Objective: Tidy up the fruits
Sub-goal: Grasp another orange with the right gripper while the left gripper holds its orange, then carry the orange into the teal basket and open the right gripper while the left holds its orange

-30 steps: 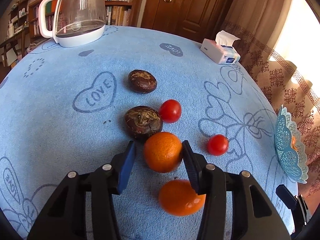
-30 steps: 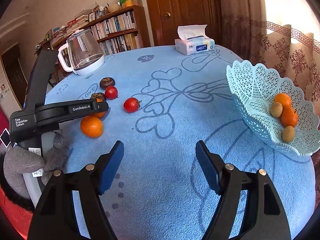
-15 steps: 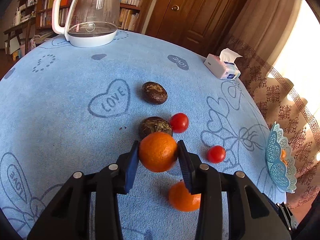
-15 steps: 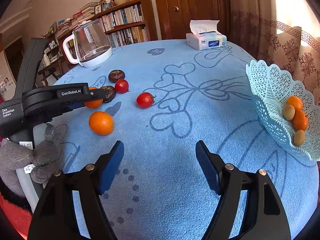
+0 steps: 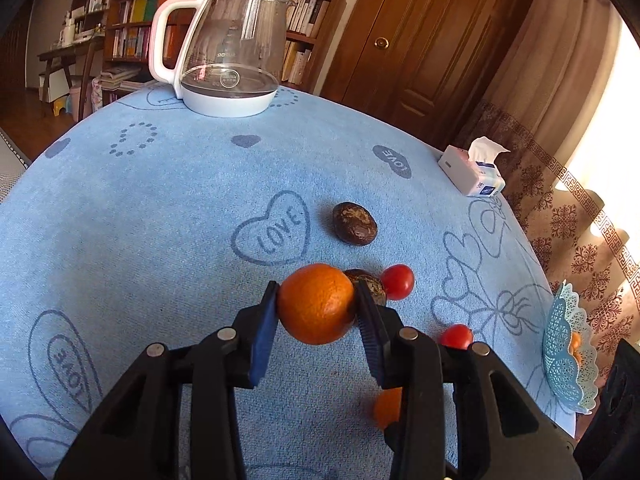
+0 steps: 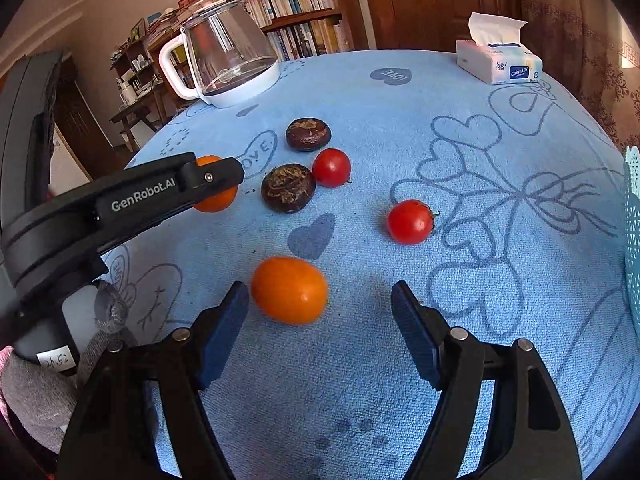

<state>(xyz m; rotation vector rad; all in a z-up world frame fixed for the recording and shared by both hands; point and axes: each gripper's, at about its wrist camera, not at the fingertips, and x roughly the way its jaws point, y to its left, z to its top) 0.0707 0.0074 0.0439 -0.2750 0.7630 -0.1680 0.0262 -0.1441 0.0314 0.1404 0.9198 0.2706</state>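
Blue towelling tabletop (image 5: 168, 208): my left tool (image 5: 316, 312) clenches round orange mandarin (image 5: 316, 308), firm-skinned, gripped across its middle; right tool (image 6: 320, 308) released.

Bright window glare, soft shadows, fisheye-warped edges

bare cloth (image 6: 400, 120) mid-table gives passage; chestnuts (image 6: 288, 188), tomatoes (image 6: 410, 222) crowd orange (image 6: 289, 290); kettle (image 6: 224, 60) far back

Your left gripper (image 6: 216, 184) reads "GenRobot.AI" along its arm, the blue tablecloth (image 5: 160, 208) carries "LOVE" inside printed hearts, the tissue box (image 6: 500, 66) at one o'clock shows "Color&Life", and a handwritten tag (image 6: 56, 360) under the handle looks like "26.52".
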